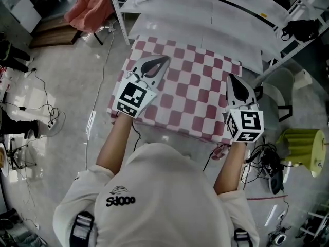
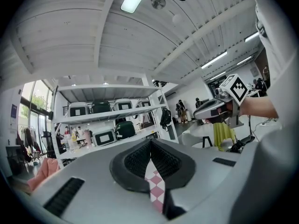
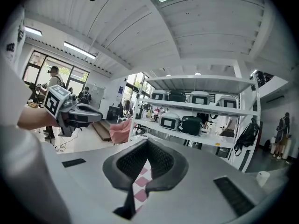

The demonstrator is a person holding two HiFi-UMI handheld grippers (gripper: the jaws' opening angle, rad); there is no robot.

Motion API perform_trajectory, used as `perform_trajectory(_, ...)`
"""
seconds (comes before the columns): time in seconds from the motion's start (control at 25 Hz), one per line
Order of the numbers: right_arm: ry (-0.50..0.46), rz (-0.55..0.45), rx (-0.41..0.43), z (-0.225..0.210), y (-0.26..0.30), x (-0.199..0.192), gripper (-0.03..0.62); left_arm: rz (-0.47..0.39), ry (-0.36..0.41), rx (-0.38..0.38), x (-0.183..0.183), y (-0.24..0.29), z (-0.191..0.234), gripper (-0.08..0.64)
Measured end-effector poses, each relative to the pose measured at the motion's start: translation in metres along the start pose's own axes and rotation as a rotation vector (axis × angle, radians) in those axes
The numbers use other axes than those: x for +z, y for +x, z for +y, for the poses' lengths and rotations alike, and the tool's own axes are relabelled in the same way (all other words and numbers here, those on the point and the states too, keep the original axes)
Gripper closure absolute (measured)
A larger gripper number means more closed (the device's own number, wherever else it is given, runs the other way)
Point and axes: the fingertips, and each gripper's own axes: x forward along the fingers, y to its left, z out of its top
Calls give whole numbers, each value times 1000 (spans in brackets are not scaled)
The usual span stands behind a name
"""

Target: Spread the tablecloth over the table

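Jaws of left gripper (image 1: 162,60) and right gripper (image 1: 232,78): both clamped on checked tablecloth (image 1: 193,89), at its 9 and 3 o'clock edges. Cloth spread flat between them; white shelving (image 1: 205,14) at 12 o'clock.

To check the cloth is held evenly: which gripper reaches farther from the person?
The left gripper: in the head view its jaws sit farther up the tablecloth than those of the right gripper.
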Motion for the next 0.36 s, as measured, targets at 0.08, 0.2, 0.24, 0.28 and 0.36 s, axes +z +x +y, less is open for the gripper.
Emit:
perform_trajectory(0.08,14,4,2,1,0,-5,571,9,0,0,-3,0,-1,532)
perform_trajectory(0.2,26,9,5,1,-1,-10,571,16,-2,-5,-6,0,-4,532)
perform_trajectory(0.24,27,11,6,1,-1,-11,571,17,-3,-7,-6,1,-4,532)
perform_trajectory(0.28,29,13,6,1,-1,-13,571,18,-3,-9,-6,1,-5,532)
perform_trajectory(0.36,32,16,7,0,-2,-15,571,21,-4,-12,-7,2,-6,532)
